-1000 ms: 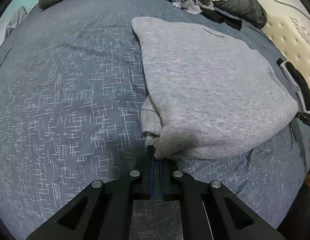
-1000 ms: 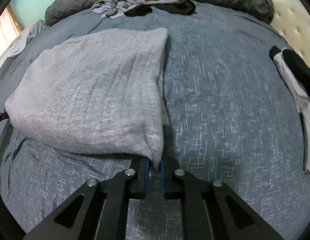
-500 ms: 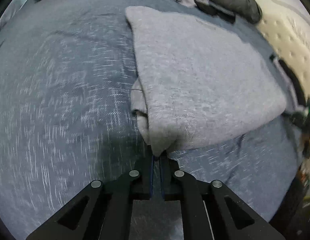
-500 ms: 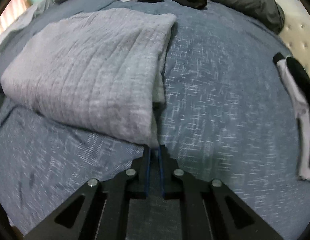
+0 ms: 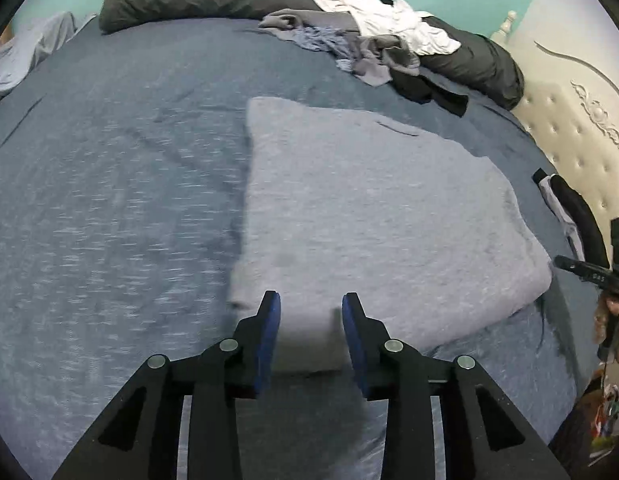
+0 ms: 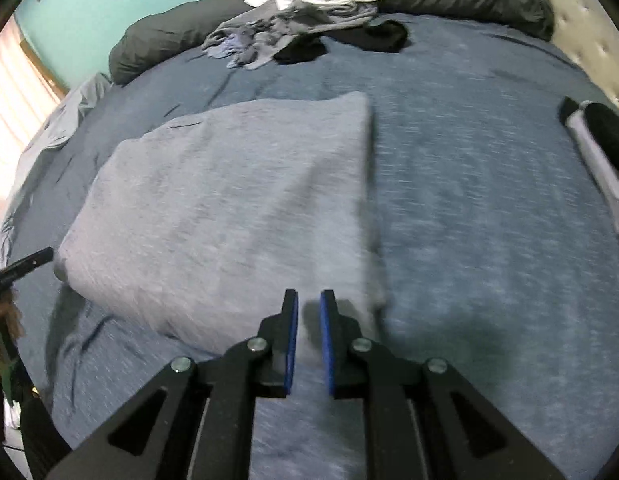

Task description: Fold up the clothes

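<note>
The folded grey knit sweater (image 5: 373,216) lies flat on the dark blue flecked bedspread (image 5: 109,200), roughly mid-bed, well short of the heap of unfolded clothes (image 5: 365,40) at the far side.

The left gripper (image 5: 311,312) hangs over the sweater's near left corner with its jaws opening; its blue pads (image 5: 269,320) stand apart and press on nothing, though grey cloth shows in the gap below them. The right gripper (image 6: 308,312) sits over the sweater's near right corner. Its jaws are opening too, with only a narrow slit between the pads (image 6: 291,320), and no cloth looks pinched there.

The step in hand appears to be letting the fold go. To do it well, both pairs of fingers should part fully before they leave the sweater, so that no fuzzy knit snags and drags the near edge open. Lifting straight off the sweater would likely keep the layers stacked.

The sweater looks thick, soft and matte, a rounded rectangle with plump folded edges. The bedspread beneath it is thinner, with faint creases beside the sweater's left edge.
</note>
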### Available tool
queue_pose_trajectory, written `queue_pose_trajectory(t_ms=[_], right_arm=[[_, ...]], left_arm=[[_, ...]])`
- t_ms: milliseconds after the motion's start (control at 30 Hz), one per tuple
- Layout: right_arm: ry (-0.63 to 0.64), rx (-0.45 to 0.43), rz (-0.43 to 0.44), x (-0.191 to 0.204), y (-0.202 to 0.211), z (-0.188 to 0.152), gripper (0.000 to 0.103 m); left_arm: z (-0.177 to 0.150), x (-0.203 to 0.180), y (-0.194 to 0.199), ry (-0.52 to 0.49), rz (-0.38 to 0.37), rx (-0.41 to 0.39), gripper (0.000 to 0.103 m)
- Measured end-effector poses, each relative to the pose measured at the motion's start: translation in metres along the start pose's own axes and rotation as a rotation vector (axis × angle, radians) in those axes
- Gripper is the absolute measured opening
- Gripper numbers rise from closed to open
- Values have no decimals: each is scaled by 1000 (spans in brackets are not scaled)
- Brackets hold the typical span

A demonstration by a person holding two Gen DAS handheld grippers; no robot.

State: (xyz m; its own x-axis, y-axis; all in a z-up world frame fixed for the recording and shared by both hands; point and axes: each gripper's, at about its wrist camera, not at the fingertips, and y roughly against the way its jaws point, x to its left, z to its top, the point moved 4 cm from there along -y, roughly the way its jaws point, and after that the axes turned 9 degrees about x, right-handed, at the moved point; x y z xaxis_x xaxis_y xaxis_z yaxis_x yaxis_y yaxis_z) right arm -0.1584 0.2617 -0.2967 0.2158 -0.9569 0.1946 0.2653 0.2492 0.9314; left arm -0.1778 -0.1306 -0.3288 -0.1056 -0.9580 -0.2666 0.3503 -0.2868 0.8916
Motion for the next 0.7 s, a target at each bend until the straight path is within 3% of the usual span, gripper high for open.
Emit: queue_pose_trajectory(t_ms=[100, 167, 300, 433, 567, 700], right_arm=[[7, 30, -16, 13, -12, 0, 11], [-22, 61, -16, 9, -27, -3, 11], [-56, 95, 6, 0, -44, -10, 11], [-47, 48, -31, 6, -22, -1, 11], [-36, -14, 25, 27, -9, 11, 11], [6, -14, 101, 70, -10, 14, 11]], left_arm=[[0, -9, -12, 0, -22, -7, 35], [-14, -14, 2, 19, -30, -14, 36], [-5, -15, -16, 65, -59, -35, 39], [-12, -14, -13, 49, -65, -56, 45], [-11, -13, -10, 38, -81, -70, 48], [-12, -4, -4, 52, -108, -90, 55]])
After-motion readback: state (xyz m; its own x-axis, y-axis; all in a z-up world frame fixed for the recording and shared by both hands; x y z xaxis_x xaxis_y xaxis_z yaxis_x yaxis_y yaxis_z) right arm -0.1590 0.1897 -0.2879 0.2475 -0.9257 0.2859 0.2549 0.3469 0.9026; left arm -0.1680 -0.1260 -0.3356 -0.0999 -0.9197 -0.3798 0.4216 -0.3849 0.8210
